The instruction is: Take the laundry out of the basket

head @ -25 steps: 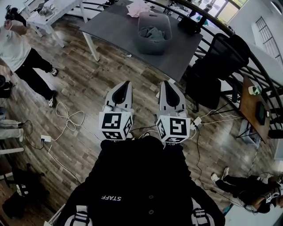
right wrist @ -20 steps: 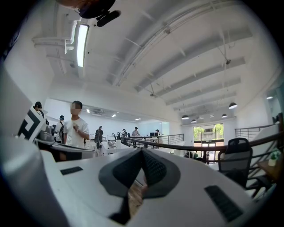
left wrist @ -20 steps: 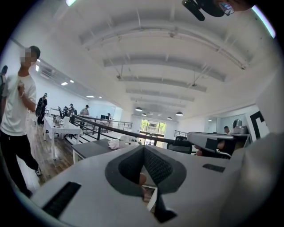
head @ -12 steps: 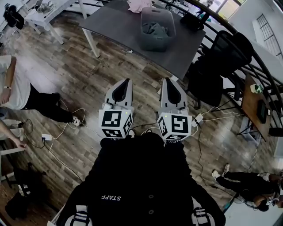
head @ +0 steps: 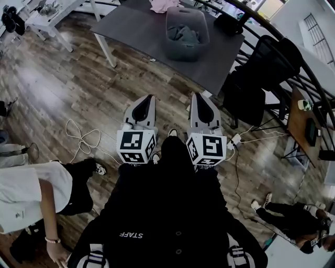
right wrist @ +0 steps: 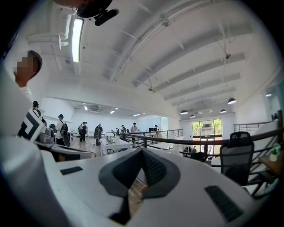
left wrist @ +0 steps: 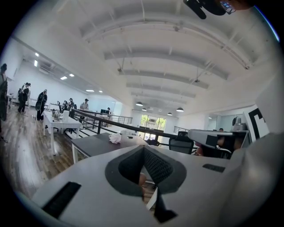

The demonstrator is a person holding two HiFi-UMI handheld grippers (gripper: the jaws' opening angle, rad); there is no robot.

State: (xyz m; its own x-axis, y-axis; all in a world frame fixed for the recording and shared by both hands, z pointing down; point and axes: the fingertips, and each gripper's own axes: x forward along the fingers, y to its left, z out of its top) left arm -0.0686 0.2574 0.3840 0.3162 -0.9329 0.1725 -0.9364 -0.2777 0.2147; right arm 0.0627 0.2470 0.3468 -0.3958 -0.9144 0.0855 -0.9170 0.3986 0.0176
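While both tools are held side by side at the person's waist, the whole job comes down to one fact: the basket (head: 171, 36) is straight ahead and well apart from them. It stands on the dark grey table (head: 136, 31), with a stretch of wooden floor and the table's near edge in between. The left gripper (head: 151, 97) has its jaws pressed together with nothing in them. The right gripper (head: 196, 96) is the same, pads meeting at the tip and empty. Both point out over the floor toward the table, roughly level. The laundry (head: 183, 33), a crumpled grey-blue heap, lies down inside the basket below its rim, and none of it is lifted yet. From the head view the basket sits a little to the right of the midline, more nearly in line with the right gripper than with the left. I'd judge the right hand to be the nearer one, though only slightly. The basket's longer side seems to run away from the person rather than across, but the wide lens bends things too much to be certain. A pink cloth (head: 164, 5) lies on the table just beyond the basket. The person needs to close the distance, then come over the rim from above with the jaws parted.
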